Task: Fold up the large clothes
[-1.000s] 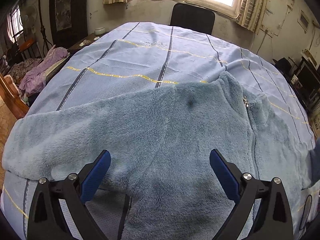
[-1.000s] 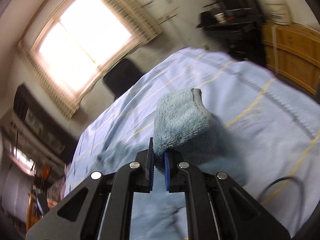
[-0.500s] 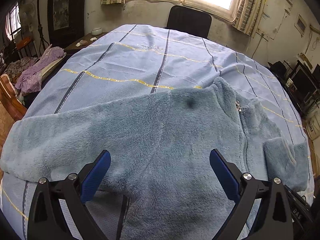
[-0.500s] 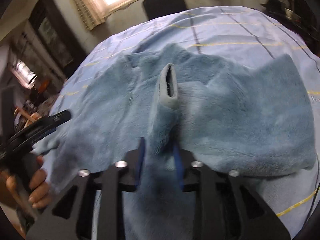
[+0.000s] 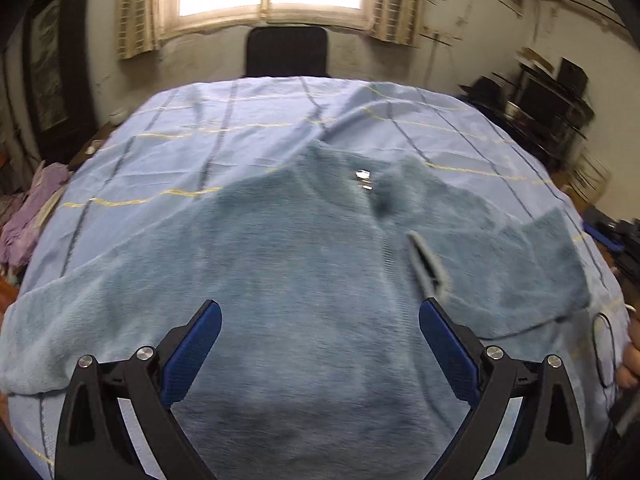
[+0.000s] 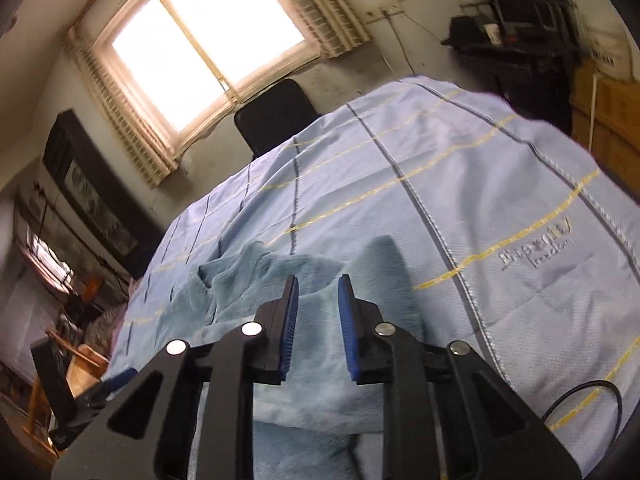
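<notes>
Lying spread beneath both parted tools (image 5: 320,344) (image 6: 318,320): fleece jacket (image 5: 304,264).

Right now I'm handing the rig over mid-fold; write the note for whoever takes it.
Left gripper: open, empty, over the fleece jacket's body.
Right gripper: open, holding nothing, over the jacket's right side.
Jacket lies front up on the blue bedspread, zipper pull near the collar.
Done: right sleeve laid across the front.
Left: the left sleeve lies spread out; fold it in, then fold the body.
</notes>
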The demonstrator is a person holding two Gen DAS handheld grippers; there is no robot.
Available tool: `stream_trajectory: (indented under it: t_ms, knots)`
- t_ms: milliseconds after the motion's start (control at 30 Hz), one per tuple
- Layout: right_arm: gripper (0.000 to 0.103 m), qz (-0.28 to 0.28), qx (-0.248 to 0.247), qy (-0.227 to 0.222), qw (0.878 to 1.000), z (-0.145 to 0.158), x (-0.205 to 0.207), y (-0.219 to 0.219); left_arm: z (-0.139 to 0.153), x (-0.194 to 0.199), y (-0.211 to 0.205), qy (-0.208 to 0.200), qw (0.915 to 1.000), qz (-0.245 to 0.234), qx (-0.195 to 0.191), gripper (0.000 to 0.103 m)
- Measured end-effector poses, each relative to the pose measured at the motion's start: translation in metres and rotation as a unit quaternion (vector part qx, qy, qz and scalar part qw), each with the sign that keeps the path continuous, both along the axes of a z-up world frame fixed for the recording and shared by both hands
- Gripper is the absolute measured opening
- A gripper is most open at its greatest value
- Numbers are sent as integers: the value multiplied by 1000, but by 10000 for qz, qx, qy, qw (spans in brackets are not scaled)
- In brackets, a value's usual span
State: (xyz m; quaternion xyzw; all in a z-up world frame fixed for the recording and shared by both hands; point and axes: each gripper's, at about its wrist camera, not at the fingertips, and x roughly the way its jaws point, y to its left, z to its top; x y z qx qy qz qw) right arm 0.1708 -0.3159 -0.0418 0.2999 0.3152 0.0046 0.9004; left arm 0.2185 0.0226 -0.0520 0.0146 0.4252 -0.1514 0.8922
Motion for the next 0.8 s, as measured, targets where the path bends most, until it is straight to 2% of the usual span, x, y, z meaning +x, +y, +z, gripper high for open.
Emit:
stream_trajectory:
  t_ms: [167,267,400,500,533,567,600,800]
  knots:
    - [21,-109,532,-111,9985,-14,-4,-26,-2,14,-34,577,9964,-444,-428,100]
    - [21,-262,352,-314,9985,-3,-13,-31,-10,25,-57,829,9931,-626,-548,99]
    - [21,-407,587,-509,9961,2,-23,-43,-29,40,-80,1158,9897,-654,-523,85]
    - [21,-456,747,-470,9951,-1,-22,-49,-34,45,-87,1142,9910,-562,-416,72]
    - [21,-460,756,-460,9950,-1,-21,-49,-33,44,-88,1085,9917,-572,-391,51]
    - [21,-467,728,-444,9953,-1,-20,-49,-32,44,-90,1064,9919,-607,-343,25]
    - [21,-464,695,-431,9956,-1,-22,-47,-31,45,-91,1062,9920,-614,-314,16]
    - [21,-388,578,-345,9970,-4,-23,-39,7,28,-80,152,9996,-196,120,12]
